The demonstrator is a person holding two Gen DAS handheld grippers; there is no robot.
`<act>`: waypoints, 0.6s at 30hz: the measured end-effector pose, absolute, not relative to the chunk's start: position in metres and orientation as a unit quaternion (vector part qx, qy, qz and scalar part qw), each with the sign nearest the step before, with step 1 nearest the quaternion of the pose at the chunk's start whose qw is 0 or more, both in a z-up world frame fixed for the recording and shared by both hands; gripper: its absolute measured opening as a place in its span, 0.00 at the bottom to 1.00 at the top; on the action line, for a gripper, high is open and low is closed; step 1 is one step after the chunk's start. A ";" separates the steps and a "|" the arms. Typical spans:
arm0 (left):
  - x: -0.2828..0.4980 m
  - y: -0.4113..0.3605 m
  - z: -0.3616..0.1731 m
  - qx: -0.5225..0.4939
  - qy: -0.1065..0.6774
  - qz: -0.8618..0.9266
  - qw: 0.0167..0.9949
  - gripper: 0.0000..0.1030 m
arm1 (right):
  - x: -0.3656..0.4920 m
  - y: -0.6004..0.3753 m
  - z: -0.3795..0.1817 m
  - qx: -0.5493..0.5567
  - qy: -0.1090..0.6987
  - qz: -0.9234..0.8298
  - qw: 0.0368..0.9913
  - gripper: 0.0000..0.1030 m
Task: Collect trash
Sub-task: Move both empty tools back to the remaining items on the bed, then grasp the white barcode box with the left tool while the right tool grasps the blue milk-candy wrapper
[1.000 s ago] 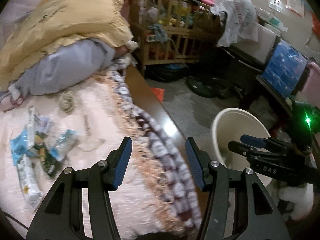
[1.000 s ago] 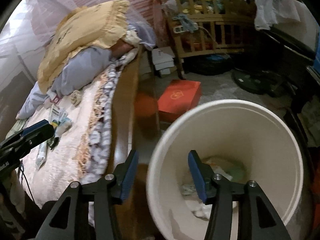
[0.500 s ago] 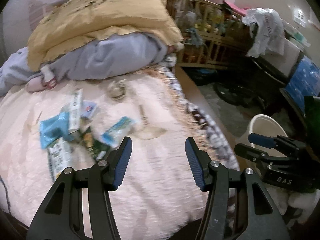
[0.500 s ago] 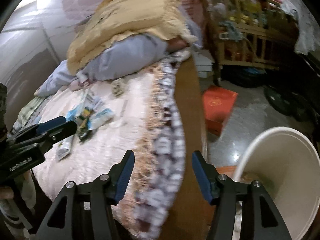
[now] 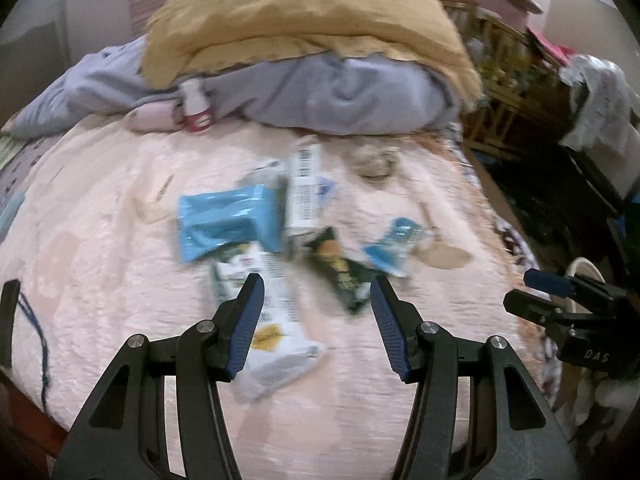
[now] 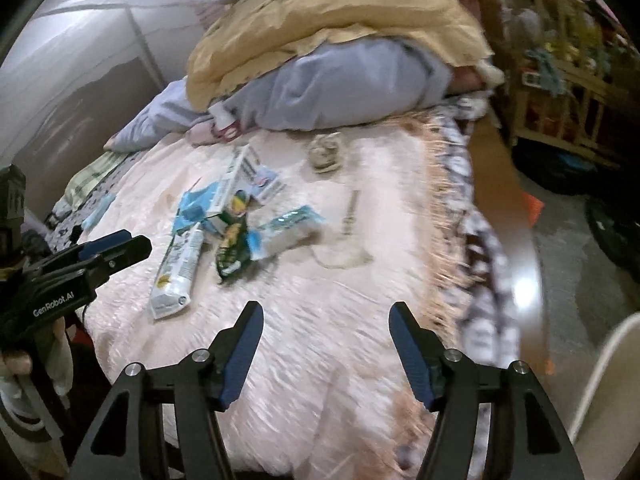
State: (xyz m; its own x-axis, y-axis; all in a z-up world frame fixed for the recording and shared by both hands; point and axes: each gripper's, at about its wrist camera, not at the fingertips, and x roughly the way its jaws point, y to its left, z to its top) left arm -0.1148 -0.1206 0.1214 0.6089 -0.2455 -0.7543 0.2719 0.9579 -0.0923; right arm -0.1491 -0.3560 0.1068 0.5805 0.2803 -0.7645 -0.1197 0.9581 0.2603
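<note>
Several wrappers lie in a loose heap on the pink bedspread (image 5: 100, 264): a blue packet (image 5: 224, 224), a long white pouch (image 5: 272, 340), a dark green snack bag (image 5: 340, 272), a small blue-and-white wrapper (image 5: 394, 248) and a white barcoded box (image 5: 305, 192). My left gripper (image 5: 316, 292) hovers open just above the near end of the heap, nothing between its fingers. My right gripper (image 6: 326, 316) hangs over bare bedspread (image 6: 328, 340) nearer the bed's edge, its jaws opening and empty; the white pouch (image 6: 176, 272) and green bag (image 6: 234, 240) lie ahead to its left.
A yellow quilt (image 5: 304, 12) on grey bedding (image 5: 320, 92) is piled at the bed's far end, a small bottle (image 5: 196, 106) beside it. The white bucket's rim (image 6: 604, 372) shows at the right, off the bed. A wooden crib (image 6: 560, 52) stands beyond.
Both grippers have swung left from the white bucket to over the bed. The left now sits above the wrappers. The right's jaws have spread wider.
</note>
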 end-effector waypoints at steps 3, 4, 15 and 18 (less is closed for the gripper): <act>-0.105 -0.103 0.118 0.006 0.423 -0.131 0.896 0.52 | -0.123 -0.339 0.100 0.085 0.457 0.137 0.874 0.61; -0.101 -0.097 0.117 0.001 0.425 -0.127 0.896 0.52 | -0.116 -0.335 0.098 0.086 0.461 0.141 0.872 0.61; -0.053 -0.091 0.107 -0.032 0.441 -0.134 0.887 0.52 | -0.017 -0.299 0.052 0.123 0.526 0.169 0.825 0.61; -0.033 -0.103 0.106 -0.034 0.440 -0.139 0.886 0.52 | -0.006 -0.292 0.045 0.108 0.524 0.157 0.830 0.61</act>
